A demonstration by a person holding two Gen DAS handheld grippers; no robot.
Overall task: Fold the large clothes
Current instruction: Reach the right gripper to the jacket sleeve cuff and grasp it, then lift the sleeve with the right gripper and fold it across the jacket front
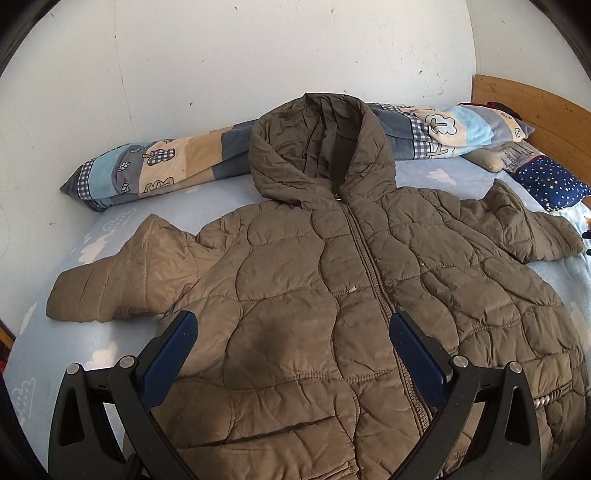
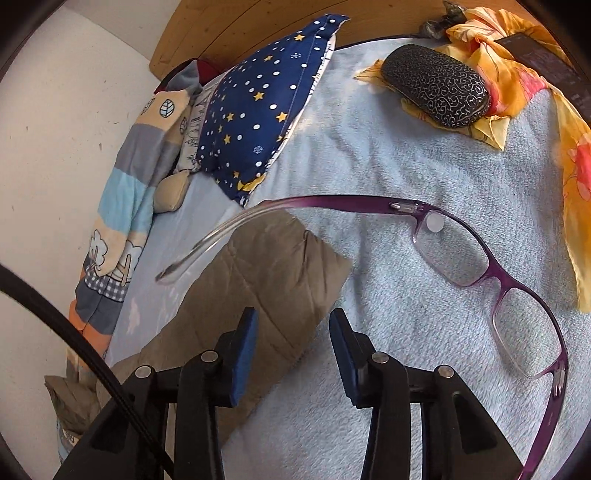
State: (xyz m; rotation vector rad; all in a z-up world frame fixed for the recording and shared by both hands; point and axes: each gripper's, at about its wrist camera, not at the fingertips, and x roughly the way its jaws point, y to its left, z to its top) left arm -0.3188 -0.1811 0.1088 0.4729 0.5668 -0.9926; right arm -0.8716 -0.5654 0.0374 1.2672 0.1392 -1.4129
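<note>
Left tongs (image 1: pixel 291 328): jaws wide apart, hanging over the near front of the jacket; nothing is clamped, and whether the blue pads (image 1: pixel 173 354) touch the fabric I cannot tell.
Right tongs (image 2: pixel 293 325): jaws partly apart, with nothing pressed between them; the left pad sits over the sleeve end, the right pad over bare bed cover.
Jacket (image 1: pixel 314 295): brown quilted, hooded, lying flat and front-up on the bed (image 1: pixel 66 332), zip closed up the middle, hood at the far end leaning onto the rolled blanket.
Sleeves: both spread outward; the left sleeve (image 1: pixel 122 280) is bent back toward the body, the right sleeve (image 2: pixel 266 280) reaches toward the starry pillow.
Rolled blanket (image 1: pixel 155 166): patchwork in blue, beige and grey, lying along the far wall behind the hood.
Starry pillow (image 2: pixel 258 110): navy with stars, at the far right by the wooden headboard (image 2: pixel 229 29).
Glasses (image 2: pixel 480 266): purple frame, open, seen right of the right tongs, one arm crossing above the sleeve end; whether they rest on the bed I cannot tell.
Glasses case (image 2: pixel 436 85): dark, patterned, on an orange cloth (image 2: pixel 517 74) at the far right.
</note>
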